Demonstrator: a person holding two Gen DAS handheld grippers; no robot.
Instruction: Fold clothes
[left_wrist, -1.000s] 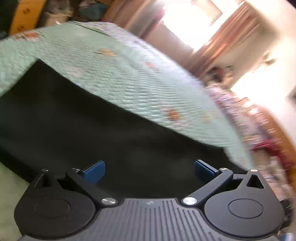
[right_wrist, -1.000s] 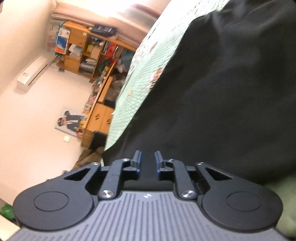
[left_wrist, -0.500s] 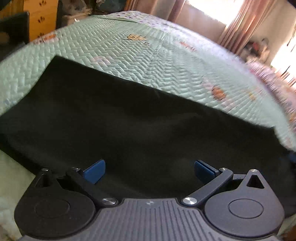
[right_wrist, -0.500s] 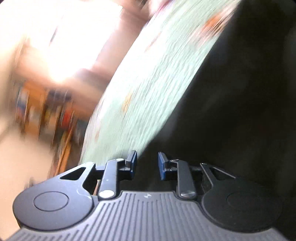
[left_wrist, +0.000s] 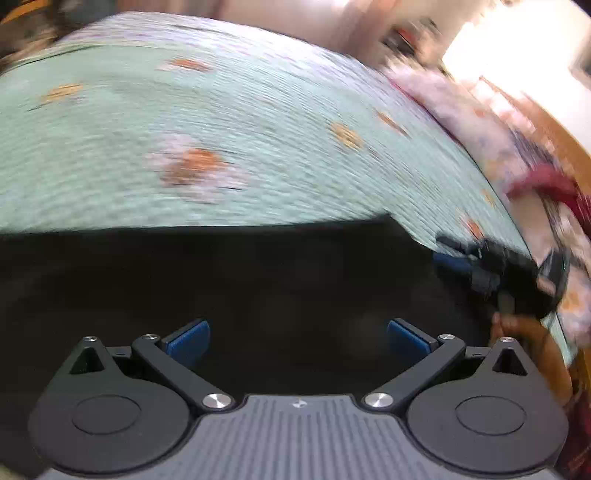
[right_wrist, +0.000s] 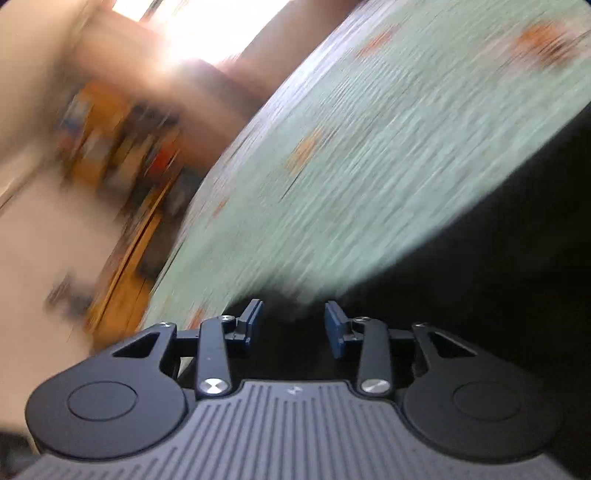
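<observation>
A black garment (left_wrist: 258, 277) lies spread flat on a mint-green quilted bedspread (left_wrist: 258, 122). My left gripper (left_wrist: 297, 334) hovers just over its near part, open wide, with nothing between the blue pads. The right gripper (left_wrist: 448, 254) shows in the left wrist view at the garment's far right corner, with a hand (left_wrist: 524, 332) behind it. In the right wrist view my right gripper (right_wrist: 294, 325) is partly open, and the edge of the black garment (right_wrist: 480, 295) lies in the gap between its pads. Both views are motion-blurred.
The bedspread (right_wrist: 369, 166) has orange flower patches. A pink floral quilt (left_wrist: 480, 122) and a red cloth (left_wrist: 546, 184) lie along the bed's right side. Wooden shelves (right_wrist: 110, 140) and a bright window stand beyond the bed.
The right gripper's fingers have spread apart from nearly shut on the black garment's edge. Both views have swung fast across the bed. The left gripper stayed open.
</observation>
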